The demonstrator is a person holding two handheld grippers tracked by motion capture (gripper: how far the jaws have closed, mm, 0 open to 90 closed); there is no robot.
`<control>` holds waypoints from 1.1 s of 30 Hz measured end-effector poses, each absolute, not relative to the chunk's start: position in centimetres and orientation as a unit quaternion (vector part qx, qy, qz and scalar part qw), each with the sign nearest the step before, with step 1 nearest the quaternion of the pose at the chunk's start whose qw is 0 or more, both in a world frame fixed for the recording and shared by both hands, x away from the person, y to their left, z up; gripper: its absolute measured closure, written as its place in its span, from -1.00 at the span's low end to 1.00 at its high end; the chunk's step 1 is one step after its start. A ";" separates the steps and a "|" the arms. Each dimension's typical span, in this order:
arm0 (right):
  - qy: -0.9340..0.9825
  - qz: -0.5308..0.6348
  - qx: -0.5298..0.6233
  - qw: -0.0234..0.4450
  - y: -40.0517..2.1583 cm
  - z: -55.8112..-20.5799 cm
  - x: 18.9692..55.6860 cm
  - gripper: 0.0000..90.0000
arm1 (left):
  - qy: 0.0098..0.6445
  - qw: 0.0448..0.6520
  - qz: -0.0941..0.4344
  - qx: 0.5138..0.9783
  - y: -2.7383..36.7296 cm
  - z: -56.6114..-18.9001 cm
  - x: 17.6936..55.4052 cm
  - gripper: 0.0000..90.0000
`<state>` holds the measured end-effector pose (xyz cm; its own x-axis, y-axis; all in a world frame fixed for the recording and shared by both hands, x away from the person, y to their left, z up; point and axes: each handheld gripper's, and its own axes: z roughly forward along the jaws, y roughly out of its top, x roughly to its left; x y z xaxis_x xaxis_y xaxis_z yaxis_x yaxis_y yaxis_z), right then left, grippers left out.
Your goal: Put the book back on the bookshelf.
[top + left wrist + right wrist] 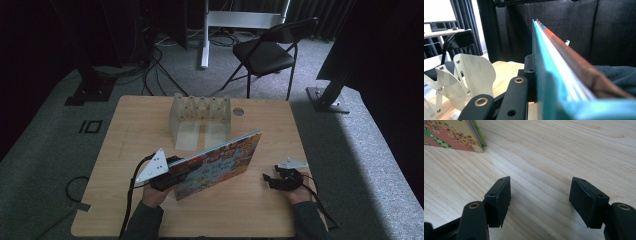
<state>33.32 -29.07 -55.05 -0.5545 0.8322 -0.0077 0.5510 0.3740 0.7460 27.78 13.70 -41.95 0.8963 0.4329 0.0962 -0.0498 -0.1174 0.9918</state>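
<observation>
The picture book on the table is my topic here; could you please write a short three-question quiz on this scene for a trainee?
1. True or false: the left gripper is shut on the picture book.
2. Where does the clear rack stand?
A. on the chair
B. on the table, beyond the book
C. under the right hand
3. Fill in: the right gripper has its jaws ____, with bare table between them.

Key
1. True: in the left gripper view the book's edge sits clamped against the jaw.
2. B.
3. Open; the right gripper lies apart from the book.
</observation>
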 end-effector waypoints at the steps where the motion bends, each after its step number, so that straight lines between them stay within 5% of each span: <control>1: 0.805 0.360 0.430 0.195 -29.1 -55.1 33.3 -0.28 | 0.133 0.651 0.186 0.724 13.7 -42.0 27.8 0.79; 33: 0.806 0.363 0.426 0.192 -29.1 -55.2 33.4 -0.45 | 0.164 0.648 0.206 0.715 15.0 -42.0 26.7 0.79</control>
